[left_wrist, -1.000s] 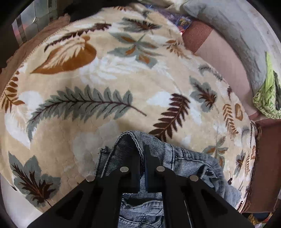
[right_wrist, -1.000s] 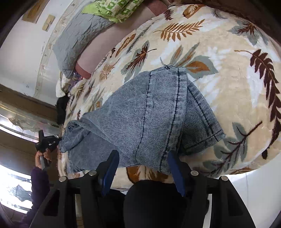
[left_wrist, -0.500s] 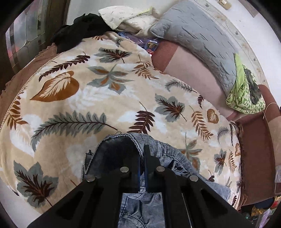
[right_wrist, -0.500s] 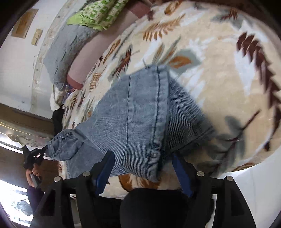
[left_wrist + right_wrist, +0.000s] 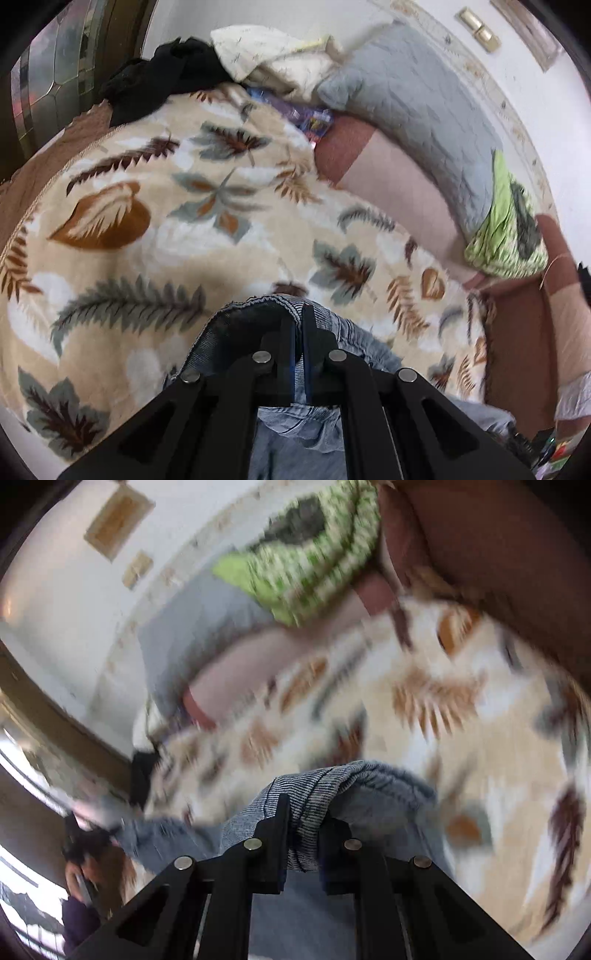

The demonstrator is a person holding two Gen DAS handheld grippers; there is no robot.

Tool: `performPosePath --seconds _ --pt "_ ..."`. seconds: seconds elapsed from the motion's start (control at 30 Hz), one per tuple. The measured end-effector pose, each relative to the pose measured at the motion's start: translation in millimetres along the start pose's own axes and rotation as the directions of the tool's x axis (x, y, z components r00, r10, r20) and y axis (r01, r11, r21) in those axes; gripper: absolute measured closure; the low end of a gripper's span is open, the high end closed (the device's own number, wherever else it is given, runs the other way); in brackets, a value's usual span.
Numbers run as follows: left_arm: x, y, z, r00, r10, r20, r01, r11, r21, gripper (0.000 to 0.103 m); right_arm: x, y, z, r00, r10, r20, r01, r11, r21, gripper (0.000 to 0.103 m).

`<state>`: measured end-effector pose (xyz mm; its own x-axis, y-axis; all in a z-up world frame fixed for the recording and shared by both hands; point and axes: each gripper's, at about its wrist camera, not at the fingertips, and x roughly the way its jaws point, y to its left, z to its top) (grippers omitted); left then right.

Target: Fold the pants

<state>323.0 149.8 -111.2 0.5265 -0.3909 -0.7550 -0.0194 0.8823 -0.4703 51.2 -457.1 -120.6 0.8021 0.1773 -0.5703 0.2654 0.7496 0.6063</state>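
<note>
The blue denim pants (image 5: 236, 332) hang from both grippers above the leaf-patterned blanket (image 5: 147, 236). My left gripper (image 5: 298, 325) is shut on one edge of the denim, which drapes down below it. My right gripper (image 5: 304, 812) is shut on a bunched fold of the pants (image 5: 317, 794); the rest of the denim trails left toward the other gripper, seen far left in a hand (image 5: 79, 843). The right wrist view is motion-blurred.
A grey quilted pillow (image 5: 424, 110) and a green patterned cloth (image 5: 506, 236) lie along the pink-brown bed edge (image 5: 391, 184). A black garment (image 5: 162, 74) and white cloth (image 5: 266, 55) sit at the far end. A window is at left.
My right gripper has closed on the pants and lifted them off the blanket, swinging fast. My left gripper has risen and tilted up, still holding the denim.
</note>
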Motion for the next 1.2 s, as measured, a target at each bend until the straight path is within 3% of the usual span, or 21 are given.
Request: performPosePath --seconds 0.13,0.23,0.27,0.33,0.4,0.43,0.5,0.53,0.6,0.63,0.7,0.77,0.9,0.93,1.0,1.17,1.2 --pt "-34 -9 6 0.988 -0.108 0.108 0.102 0.993 0.061 0.1 -19 27 34 0.992 0.048 0.118 -0.044 0.998 -0.033 0.09" --pt "-67 -6 -17 0.966 -0.169 0.195 0.131 0.972 0.196 0.1 -42 20 19 0.981 0.083 0.173 -0.077 0.996 -0.041 0.09" --pt "-77 0 -35 0.96 -0.181 0.215 0.124 0.96 0.251 0.1 -47 12 10 0.983 0.079 0.164 -0.073 0.996 -0.044 0.09" --pt "-83 16 -63 0.964 -0.163 0.208 0.095 0.949 0.301 0.1 -49 -10 -20 0.996 0.019 0.09 -0.014 0.999 -0.048 0.09" --pt "-80 45 -102 0.978 -0.127 0.166 0.069 0.947 0.314 0.1 -44 -42 -61 0.998 -0.03 -0.052 0.027 0.998 -0.051 0.09" --pt "-74 62 -121 0.986 -0.101 0.134 0.056 0.951 0.304 0.1 -38 -58 -86 0.986 -0.068 -0.15 0.06 0.997 -0.057 0.09" --pt "-58 104 -163 0.998 -0.032 0.046 0.02 0.969 0.245 0.1 -29 -88 -127 0.942 -0.154 -0.299 0.145 0.988 -0.055 0.09" --pt "-49 124 -180 1.0 -0.013 -0.004 0.014 0.979 0.204 0.099 -24 -106 -149 0.903 -0.201 -0.379 0.198 0.979 -0.049 0.085" --pt "-32 164 -211 0.995 0.039 -0.094 -0.029 0.994 0.105 0.097 -18 -126 -171 0.838 -0.296 -0.459 0.302 0.951 -0.062 0.081" --pt "-29 177 -221 0.991 0.076 -0.114 -0.068 0.995 0.068 0.098 -17 -131 -173 0.825 -0.312 -0.471 0.323 0.945 -0.061 0.081" --pt "-36 194 -232 0.991 0.082 -0.102 -0.082 0.997 0.011 0.103 -23 -127 -167 0.844 -0.293 -0.448 0.307 0.951 -0.044 0.08" --pt "-53 193 -232 0.993 0.1 -0.061 -0.099 0.995 0.013 0.103 -31 -109 -150 0.88 -0.285 -0.379 0.278 0.958 -0.073 0.077" --pt "-90 174 -218 0.994 0.105 0.043 -0.108 0.991 0.074 0.103 -34 -77 -119 0.93 -0.304 -0.206 0.274 0.948 -0.164 0.033" --pt "-96 168 -214 0.993 0.097 0.061 -0.102 0.991 0.086 0.103 -31 -74 -111 0.939 -0.299 -0.168 0.269 0.946 -0.18 0.032" --pt "-105 151 -209 0.992 0.092 0.086 -0.102 0.987 0.122 0.103 -13 -71 -96 0.941 -0.304 -0.148 0.274 0.942 -0.195 0.032" --pt "-92 91 -209 0.996 0.041 0.084 -0.061 0.965 0.257 0.1 48 -91 -86 0.909 -0.342 -0.24 0.298 0.933 -0.203 0.035" --pt "-87 78 -210 0.997 0.025 0.073 -0.044 0.958 0.282 0.1 56 -96 -88 0.898 -0.349 -0.268 0.297 0.93 -0.216 0.055"
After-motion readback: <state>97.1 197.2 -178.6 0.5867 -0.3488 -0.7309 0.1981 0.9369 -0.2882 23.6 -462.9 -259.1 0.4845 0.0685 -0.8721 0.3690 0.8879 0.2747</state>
